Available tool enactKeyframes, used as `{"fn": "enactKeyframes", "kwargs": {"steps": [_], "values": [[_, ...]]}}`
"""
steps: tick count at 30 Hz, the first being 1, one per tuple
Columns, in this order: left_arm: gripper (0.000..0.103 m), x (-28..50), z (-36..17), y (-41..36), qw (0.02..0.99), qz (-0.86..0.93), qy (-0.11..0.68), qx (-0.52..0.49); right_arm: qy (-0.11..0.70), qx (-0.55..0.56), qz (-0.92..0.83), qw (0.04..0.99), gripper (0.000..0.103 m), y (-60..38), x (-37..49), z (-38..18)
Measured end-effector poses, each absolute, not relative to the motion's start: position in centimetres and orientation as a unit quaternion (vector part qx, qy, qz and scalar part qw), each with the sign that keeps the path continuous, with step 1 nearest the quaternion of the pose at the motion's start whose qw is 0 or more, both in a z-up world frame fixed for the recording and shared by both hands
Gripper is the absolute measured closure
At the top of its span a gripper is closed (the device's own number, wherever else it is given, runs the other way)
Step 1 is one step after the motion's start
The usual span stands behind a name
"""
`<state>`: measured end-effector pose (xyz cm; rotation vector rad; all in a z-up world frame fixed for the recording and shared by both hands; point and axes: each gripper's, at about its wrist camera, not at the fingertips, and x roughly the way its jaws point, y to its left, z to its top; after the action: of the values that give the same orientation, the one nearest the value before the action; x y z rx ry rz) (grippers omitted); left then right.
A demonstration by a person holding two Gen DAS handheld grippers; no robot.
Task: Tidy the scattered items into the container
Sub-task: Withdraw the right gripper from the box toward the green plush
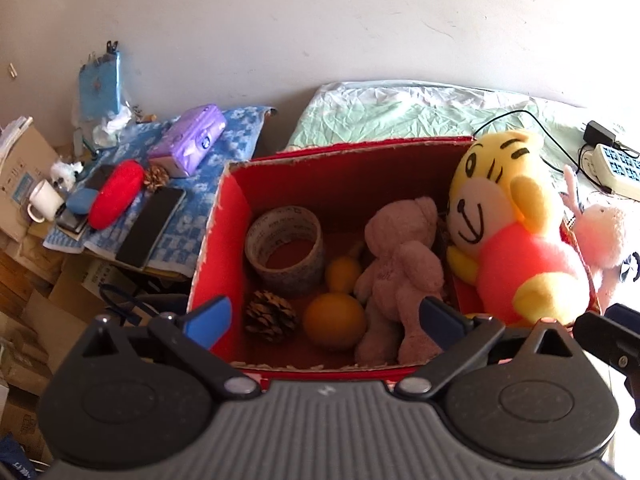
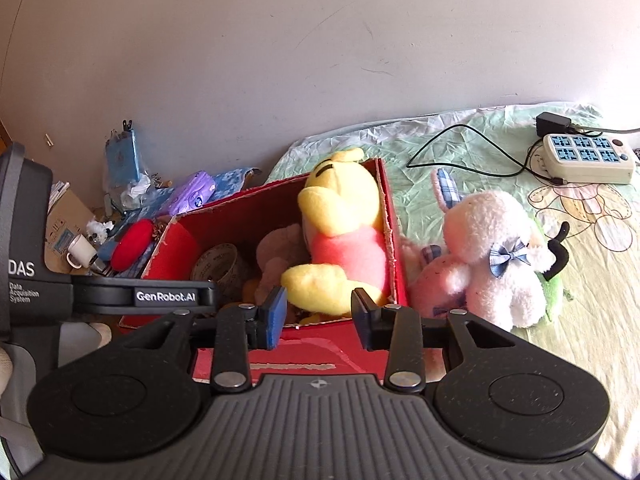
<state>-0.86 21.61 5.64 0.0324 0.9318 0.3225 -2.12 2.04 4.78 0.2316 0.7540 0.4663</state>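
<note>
A red cardboard box point(image 1: 232, 216) sits on the bed and holds a tape roll point(image 1: 285, 250), a pine cone point(image 1: 270, 316), two orange fruits point(image 1: 334, 320), a pale teddy bear point(image 1: 400, 276) and a yellow tiger plush point(image 1: 504, 216) that leans on its right wall. My left gripper point(image 1: 324, 316) is open and empty above the box's near edge. In the right wrist view the box point(image 2: 280, 196) and tiger plush point(image 2: 340, 232) are ahead. My right gripper point(image 2: 318, 316) is open and empty just before the tiger's foot. A pink-white plush point(image 2: 496, 256) lies outside, right of the box.
A power strip point(image 2: 588, 160) with a black cable lies on the green sheet point(image 2: 440, 148) at the back right. Left of the box, a blue cloth point(image 1: 224, 160) carries a red case point(image 1: 116, 194), a phone point(image 1: 152, 226), a purple pack point(image 1: 192, 140) and a white mug point(image 1: 44, 200).
</note>
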Motion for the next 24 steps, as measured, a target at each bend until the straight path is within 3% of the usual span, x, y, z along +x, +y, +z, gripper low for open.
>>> {"fn": "enactKeyframes", "kwargs": {"steps": [12,24], "values": [[0.003,-2.9,11.1,16.7,0.917,0.139,0.373,0.005,0.374,0.111,0.238,0.889,0.063,-3.6,0.3,3.9],[0.003,-0.8,6.9,7.0,0.901,-0.018,0.432,-0.028,0.387,0.141,0.225,0.883,0.063,-12.0,2.7,1.6]]}}
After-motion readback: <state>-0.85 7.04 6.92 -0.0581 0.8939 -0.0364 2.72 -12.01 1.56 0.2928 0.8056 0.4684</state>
